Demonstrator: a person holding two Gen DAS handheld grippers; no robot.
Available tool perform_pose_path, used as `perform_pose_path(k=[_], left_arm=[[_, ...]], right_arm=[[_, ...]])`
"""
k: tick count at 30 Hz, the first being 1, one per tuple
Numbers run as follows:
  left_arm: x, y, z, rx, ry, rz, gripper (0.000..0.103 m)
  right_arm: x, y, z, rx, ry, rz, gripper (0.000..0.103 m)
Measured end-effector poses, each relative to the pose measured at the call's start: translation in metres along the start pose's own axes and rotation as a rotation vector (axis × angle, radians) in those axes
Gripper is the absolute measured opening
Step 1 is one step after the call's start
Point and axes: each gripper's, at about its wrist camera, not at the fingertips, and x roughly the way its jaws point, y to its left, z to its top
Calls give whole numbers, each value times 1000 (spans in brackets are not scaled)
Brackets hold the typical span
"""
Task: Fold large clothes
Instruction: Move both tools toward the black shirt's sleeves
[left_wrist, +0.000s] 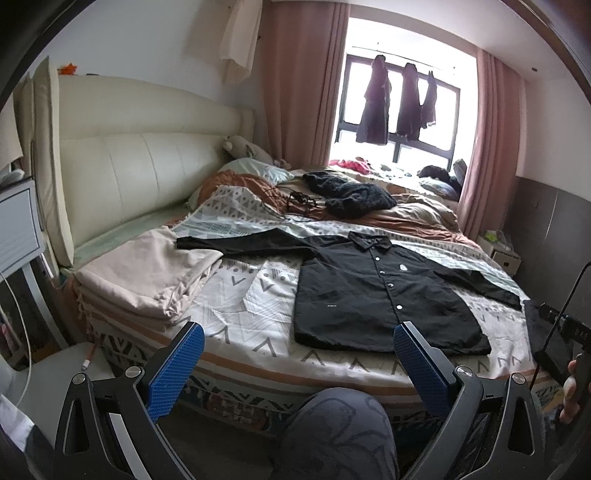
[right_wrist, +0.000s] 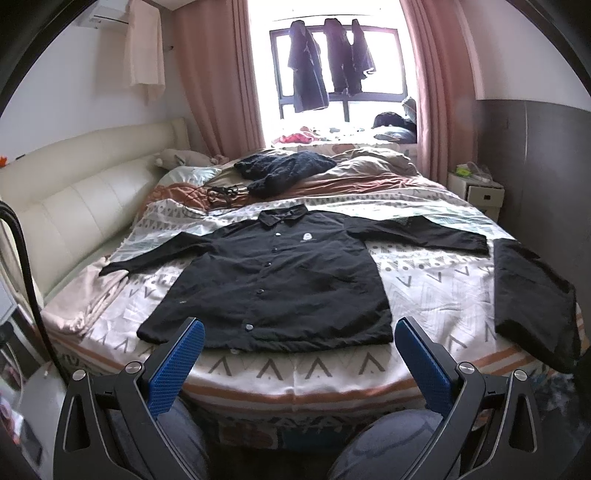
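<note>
The black shirt (right_wrist: 266, 280) lies flat on the bed (right_wrist: 295, 373), sleeves out at 9 and 3 o'clock. It looks soft and light, probably floppy. Best grab: a sleeve cuff. The left gripper (left_wrist: 298, 363) and right gripper (right_wrist: 299, 360) are wide, holding nothing.

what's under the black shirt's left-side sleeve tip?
The black shirt lies on the patterned bedspread; that sleeve tip overlaps folded beige cloth. Anything beneath the body is covered.
</note>
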Motion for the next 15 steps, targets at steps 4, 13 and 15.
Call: perform_pose_path(k=[4,13,15], left_arm=[[11,1,3,-3,10,13,102],[50,10,14,-15,49,58,102],[64,14,18,-10,62,77,102]], right_arm=[[15,4,11,7,6,24,103],[64,24,34,-3,32,93,103],[80,29,40,-1,38,106,103]])
